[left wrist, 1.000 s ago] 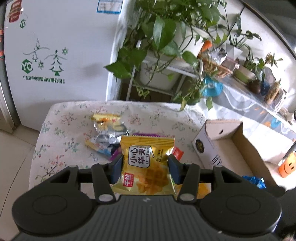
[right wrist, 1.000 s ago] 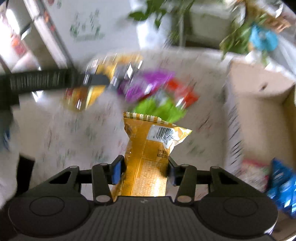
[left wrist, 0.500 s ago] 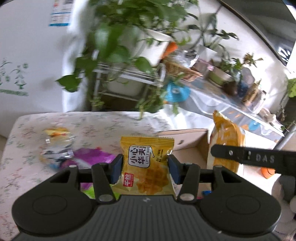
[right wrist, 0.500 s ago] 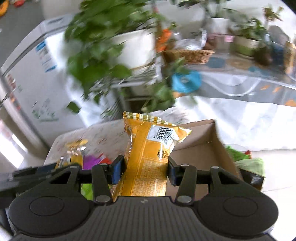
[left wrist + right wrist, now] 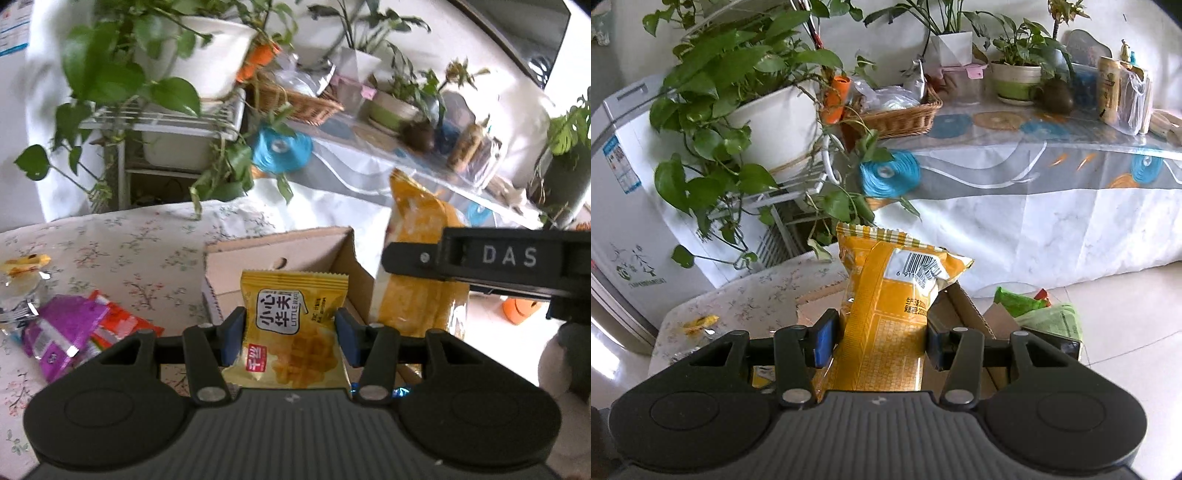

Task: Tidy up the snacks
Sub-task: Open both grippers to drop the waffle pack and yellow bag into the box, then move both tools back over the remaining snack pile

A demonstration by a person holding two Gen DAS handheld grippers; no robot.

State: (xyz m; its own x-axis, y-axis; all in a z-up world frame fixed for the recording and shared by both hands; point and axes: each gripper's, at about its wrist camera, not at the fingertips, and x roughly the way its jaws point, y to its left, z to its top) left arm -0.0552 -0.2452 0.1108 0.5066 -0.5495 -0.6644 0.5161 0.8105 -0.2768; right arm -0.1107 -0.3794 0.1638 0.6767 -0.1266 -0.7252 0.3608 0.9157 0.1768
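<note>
Holding one snack each, two black plastic grippers hang over one brown cardboard box point(image 5: 295, 251). The left gripper point(image 5: 290, 334) squeezes a small yellow waffle packet point(image 5: 293, 332) between its two blue pads; the packet is flat, shiny and has a zigzag top edge. The right gripper point(image 5: 877, 341) squeezes a taller orange-yellow packet point(image 5: 886, 306), puffy and crinkly, with a striped top and one white barcode patch. Both sets of jaws are closed onto their packets, not wide.

In the left view, the right gripper shows as a black bar with white letters, and its orange packet point(image 5: 417, 258) stands up over the far side of the box. The box is open at the top, with one small hole in its wall.

One table with a flowery cloth point(image 5: 129, 258) sits beside the box. On it lie about four loose snacks: one purple wrapper point(image 5: 59, 328), one red wrapper point(image 5: 118, 321), one clear silvery one and one small yellow one point(image 5: 24, 264).

Behind are one big leafy plant in a round white pot point(image 5: 775, 125), one woven basket point(image 5: 901, 118) and several smaller pots on a long covered table.

A second ago both packets were over the snack pile on the cloth. Now both are by the box, the pile sits off to the left, and the right view is sharp, not blurry.
</note>
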